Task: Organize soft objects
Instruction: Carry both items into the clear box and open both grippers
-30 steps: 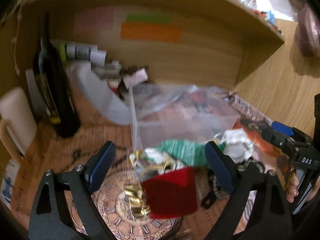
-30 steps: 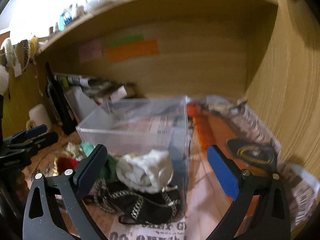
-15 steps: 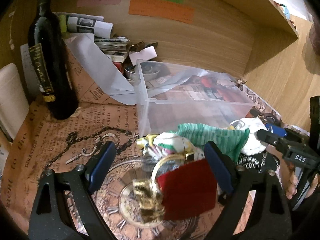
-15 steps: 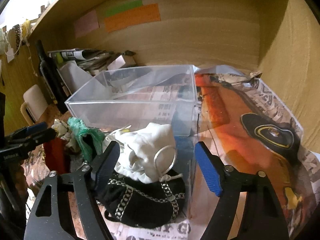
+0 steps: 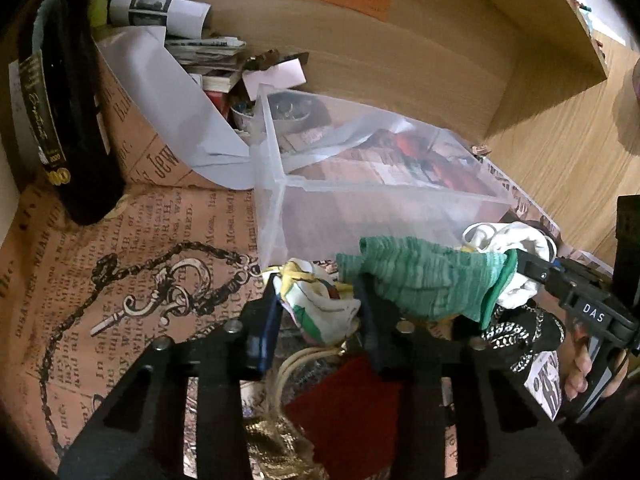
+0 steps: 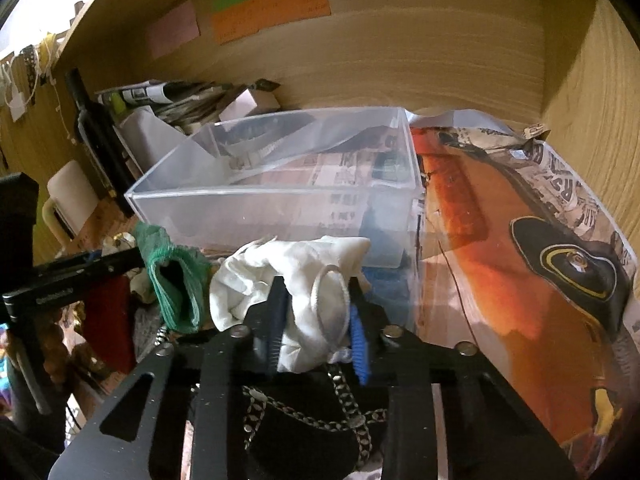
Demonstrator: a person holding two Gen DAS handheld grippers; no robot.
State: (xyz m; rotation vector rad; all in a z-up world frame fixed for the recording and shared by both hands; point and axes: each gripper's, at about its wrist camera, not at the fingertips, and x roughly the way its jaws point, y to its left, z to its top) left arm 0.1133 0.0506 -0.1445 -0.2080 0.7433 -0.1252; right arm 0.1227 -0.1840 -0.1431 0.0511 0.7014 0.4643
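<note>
My left gripper [image 5: 320, 312] is shut on a white patterned cloth [image 5: 320, 312] in the pile before a clear plastic box [image 5: 384, 192]. A green knit sock [image 5: 424, 280] lies over its right finger. A red pouch [image 5: 348, 412] and gold fabric [image 5: 276, 444] lie below. My right gripper [image 6: 318, 320] is shut on a white cloth [image 6: 296, 280] with a ring, above a black chain-trimmed pouch [image 6: 304, 432]. The box [image 6: 280, 184] stands just behind; the green sock [image 6: 172, 280] is to the left. The white cloth [image 5: 516, 244] shows in the left view too.
A dark wine bottle [image 5: 68, 120] stands at the left with a white mug [image 6: 68, 200] beside it. Rolled papers and clutter [image 5: 192, 32] fill the back left corner. Wooden walls close the back and right. Printed paper [image 6: 520, 240] covers the surface.
Both grippers moved forward and down into the pile and closed: the left on the white patterned cloth, the right on the white cloth.
</note>
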